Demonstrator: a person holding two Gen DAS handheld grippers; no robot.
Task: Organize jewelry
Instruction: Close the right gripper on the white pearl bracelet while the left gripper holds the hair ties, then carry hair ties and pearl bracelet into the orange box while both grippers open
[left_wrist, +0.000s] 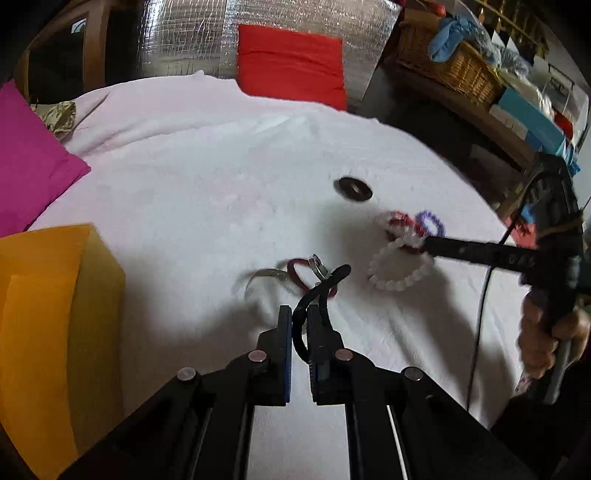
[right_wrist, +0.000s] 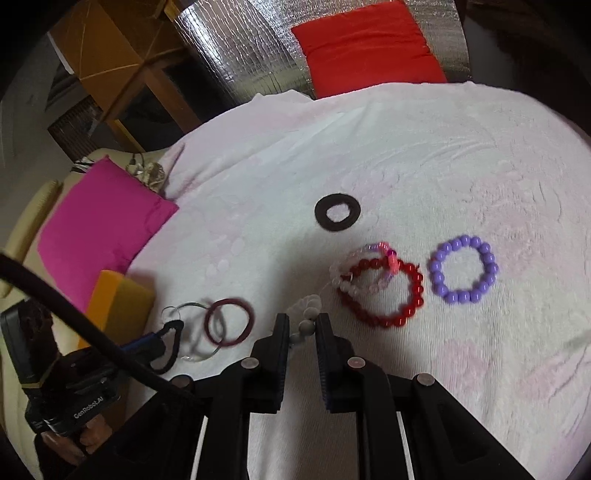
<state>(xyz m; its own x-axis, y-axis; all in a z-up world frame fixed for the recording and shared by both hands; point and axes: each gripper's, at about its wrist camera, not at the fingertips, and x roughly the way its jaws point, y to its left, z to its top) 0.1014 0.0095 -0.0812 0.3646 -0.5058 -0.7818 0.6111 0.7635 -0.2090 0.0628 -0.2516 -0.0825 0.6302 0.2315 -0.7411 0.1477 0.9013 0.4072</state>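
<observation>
My left gripper (left_wrist: 300, 318) is shut on a black elastic band (left_wrist: 332, 278) that loops up from between its blue pads, just above the white blanket (left_wrist: 207, 177). Beyond the band lie a maroon bangle (left_wrist: 295, 275) and thin clear rings (left_wrist: 258, 275). My right gripper (right_wrist: 303, 325) is shut on a white bead bracelet (right_wrist: 306, 326), and in the left wrist view the right gripper (left_wrist: 430, 243) holds that bracelet (left_wrist: 391, 285) hanging. A red bead bracelet (right_wrist: 388, 320), a pale pink one (right_wrist: 369, 248), a purple one (right_wrist: 463, 240) and a black flat ring (right_wrist: 321, 212) lie on the blanket.
An orange box (left_wrist: 48, 314) stands at the left beside a magenta cushion (left_wrist: 29, 162). A red cushion (left_wrist: 291, 62) leans on foil at the far edge. Baskets and boxes (left_wrist: 461, 70) fill shelves to the right. A hand (left_wrist: 543, 339) grips the right tool.
</observation>
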